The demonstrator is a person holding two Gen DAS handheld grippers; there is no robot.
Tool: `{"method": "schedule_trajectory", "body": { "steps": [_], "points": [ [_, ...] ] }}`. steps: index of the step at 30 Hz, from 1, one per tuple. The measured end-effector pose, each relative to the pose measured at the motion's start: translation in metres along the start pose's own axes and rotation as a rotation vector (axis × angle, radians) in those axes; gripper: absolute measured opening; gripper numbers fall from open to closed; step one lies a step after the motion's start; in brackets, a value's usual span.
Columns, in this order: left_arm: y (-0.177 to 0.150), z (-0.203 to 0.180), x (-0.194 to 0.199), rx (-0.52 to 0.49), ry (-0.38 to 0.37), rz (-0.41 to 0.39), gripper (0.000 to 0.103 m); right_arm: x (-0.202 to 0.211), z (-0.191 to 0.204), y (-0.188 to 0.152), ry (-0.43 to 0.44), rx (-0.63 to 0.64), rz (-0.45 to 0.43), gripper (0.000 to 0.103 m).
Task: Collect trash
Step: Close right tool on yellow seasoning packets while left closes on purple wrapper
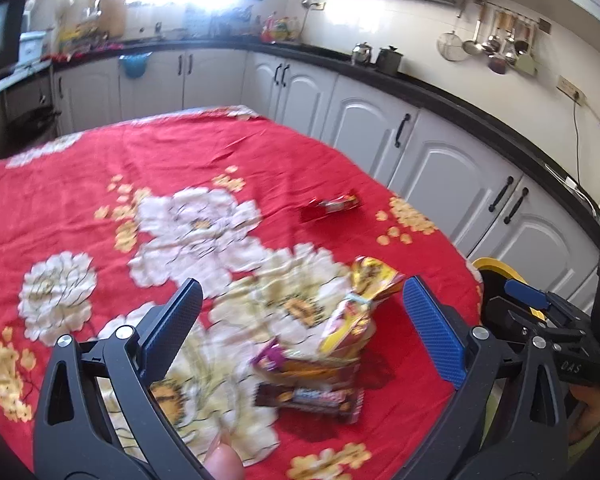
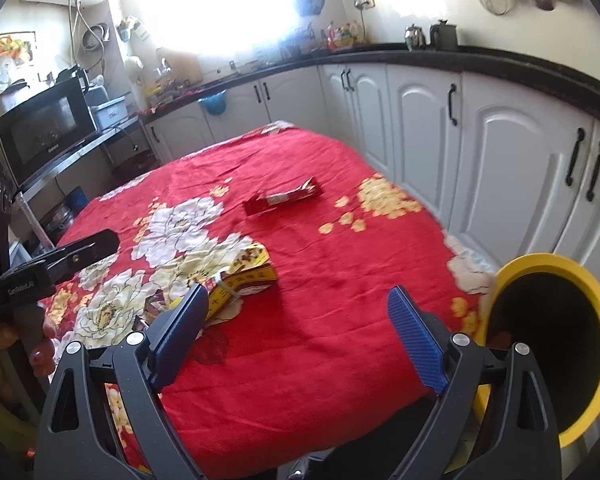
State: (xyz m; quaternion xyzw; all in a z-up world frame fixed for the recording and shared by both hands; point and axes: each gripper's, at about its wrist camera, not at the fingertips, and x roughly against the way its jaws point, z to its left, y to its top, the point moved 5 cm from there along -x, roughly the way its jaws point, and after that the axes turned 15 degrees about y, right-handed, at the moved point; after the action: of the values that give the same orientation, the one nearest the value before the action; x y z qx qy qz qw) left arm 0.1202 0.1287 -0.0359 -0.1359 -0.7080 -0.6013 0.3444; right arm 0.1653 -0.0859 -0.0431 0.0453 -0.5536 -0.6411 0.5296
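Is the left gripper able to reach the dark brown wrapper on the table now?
Probably yes. The left gripper is open and the dark brown wrapper lies just below its fingers on the red cloth, uncovered. Only the yellow packet lies close beside it.

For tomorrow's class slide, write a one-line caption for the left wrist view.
Open left gripper poised over a pile of snack wrappers on the red floral tablecloth.
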Motion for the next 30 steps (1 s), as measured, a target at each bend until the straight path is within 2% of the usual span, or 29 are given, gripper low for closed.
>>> {"method": "schedule_trajectory", "body": {
  "steps": [4,10,14,22,24,26,30],
  "points": [
    [-0.008,0.016,-0.009,0.033,-0.034,0.052,0.083,-0.018,0.003,-0.004,0.016,-0.016,0.038,0.088],
    [-0.026,0.032,-0.03,0.113,-0.129,0.189,0.06,-0.042,0.0,-0.008,0.022,-0.05,0.086,0.088],
    [-0.039,0.033,-0.041,0.138,-0.175,0.259,0.053,-0.056,-0.001,-0.009,0.03,-0.073,0.11,0.084],
    [-0.05,0.032,-0.054,0.187,-0.226,0.339,0.052,-0.084,-0.007,-0.009,0.065,-0.162,0.145,0.08],
    [-0.053,0.03,-0.058,0.198,-0.238,0.358,0.048,-0.092,-0.009,-0.008,0.075,-0.19,0.153,0.077],
    [-0.055,0.028,-0.061,0.204,-0.244,0.371,0.038,-0.099,-0.012,-0.006,0.092,-0.22,0.158,0.075],
    [-0.058,0.025,-0.065,0.209,-0.248,0.386,0.034,-0.111,-0.014,-0.004,0.121,-0.279,0.163,0.074]
  ]
}}
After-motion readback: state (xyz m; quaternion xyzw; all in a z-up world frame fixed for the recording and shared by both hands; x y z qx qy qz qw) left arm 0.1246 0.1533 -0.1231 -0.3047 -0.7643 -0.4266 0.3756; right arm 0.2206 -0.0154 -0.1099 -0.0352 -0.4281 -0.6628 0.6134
